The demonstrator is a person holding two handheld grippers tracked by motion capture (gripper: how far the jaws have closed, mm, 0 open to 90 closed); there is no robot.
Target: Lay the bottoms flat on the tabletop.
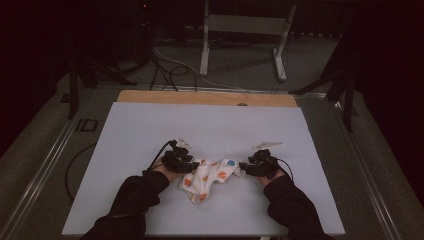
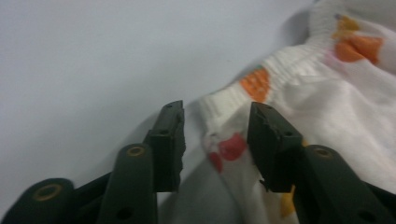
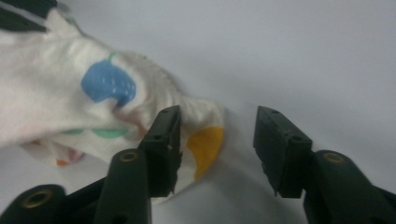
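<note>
Up close, strawberry print [image 3: 108,85] on garment [image 1: 207,178]

A pale sheet [image 1: 150,130] covers most of the wooden table [image 1: 205,97]. Beyond it, a grey metal stand [image 1: 245,25] sits on the dark floor, with loose cables [image 1: 165,67] trailing beside it.

the room is dim, its far side and corners almost black. a pale grey board [image 1: 150,130] covers the desk, and a strip of bare wood [image 1: 200,97] shows along the far edge. beyond it, grey carpet floor [image 1: 240,70] carries loose dark cables [image 1: 165,67] and a white metal frame stand [image 1: 245,30]. dark stand legs [image 1: 345,85] rise at the right and [image 1: 75,75] left.
</note>
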